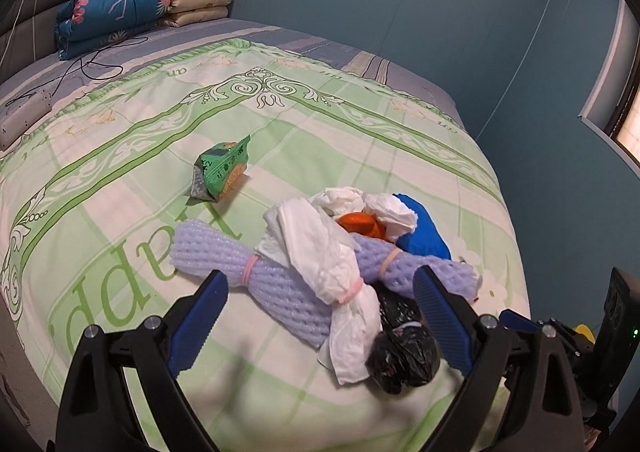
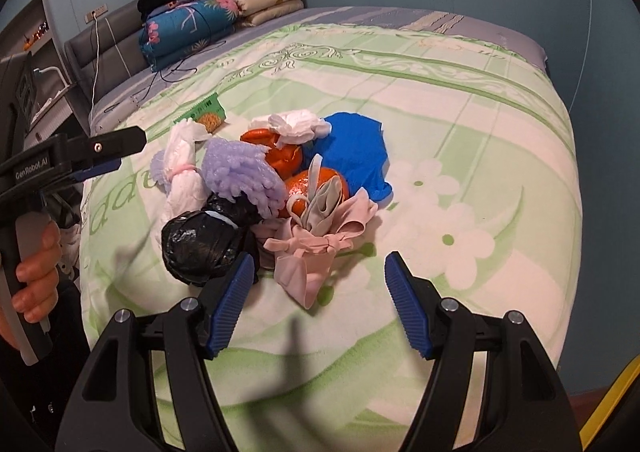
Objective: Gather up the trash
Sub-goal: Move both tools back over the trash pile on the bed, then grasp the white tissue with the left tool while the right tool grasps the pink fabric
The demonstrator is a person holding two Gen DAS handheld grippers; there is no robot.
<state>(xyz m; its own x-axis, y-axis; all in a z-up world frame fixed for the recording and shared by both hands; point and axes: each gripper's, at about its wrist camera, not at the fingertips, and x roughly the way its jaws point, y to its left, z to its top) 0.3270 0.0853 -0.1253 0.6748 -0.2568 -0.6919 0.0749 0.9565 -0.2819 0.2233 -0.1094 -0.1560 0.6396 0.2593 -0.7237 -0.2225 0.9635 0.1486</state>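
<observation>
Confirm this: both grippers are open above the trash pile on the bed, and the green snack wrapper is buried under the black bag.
Not buried. In the left wrist view the green snack wrapper lies alone on the bed, apart from the black bag. The rest holds.

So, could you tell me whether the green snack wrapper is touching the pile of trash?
Apart. The left wrist view shows bare quilt between the green snack wrapper and the purple foam net.

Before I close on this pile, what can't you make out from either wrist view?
- Black bag contents: opaque plastic, both views.
- Pink cloth: hidden in left wrist view behind the pile.
- Green wrapper print: too small; in right wrist view half hidden by the white bundle.
- Trash bin: outside both frames.
</observation>
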